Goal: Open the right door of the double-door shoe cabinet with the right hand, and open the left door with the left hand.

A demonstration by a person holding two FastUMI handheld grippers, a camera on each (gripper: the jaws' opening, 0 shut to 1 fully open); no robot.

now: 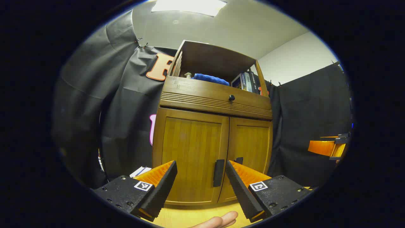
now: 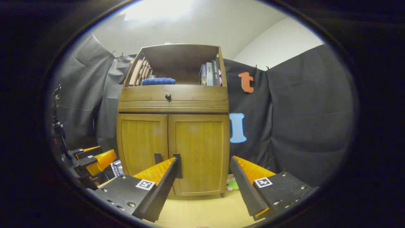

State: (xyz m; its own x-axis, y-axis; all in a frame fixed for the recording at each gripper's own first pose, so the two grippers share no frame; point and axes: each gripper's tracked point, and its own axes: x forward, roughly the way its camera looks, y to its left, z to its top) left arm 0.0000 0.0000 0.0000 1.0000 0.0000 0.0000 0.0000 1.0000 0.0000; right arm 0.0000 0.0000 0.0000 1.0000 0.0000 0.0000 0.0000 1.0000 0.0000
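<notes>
Both doors flush: right door point(image 2: 201, 152) and left door point(image 1: 193, 152) unopened. Right tongs point(image 2: 202, 172) and left tongs point(image 1: 201, 174) spread, handles at 12 o'clock, untouched.

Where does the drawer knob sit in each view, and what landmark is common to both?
Left gripper view: drawer knob right of centre, above the door seam.
Right gripper view: knob left of centre, above the door seam.
Shared landmark: blue cloth on the open shelf, up and left of the knob.
</notes>
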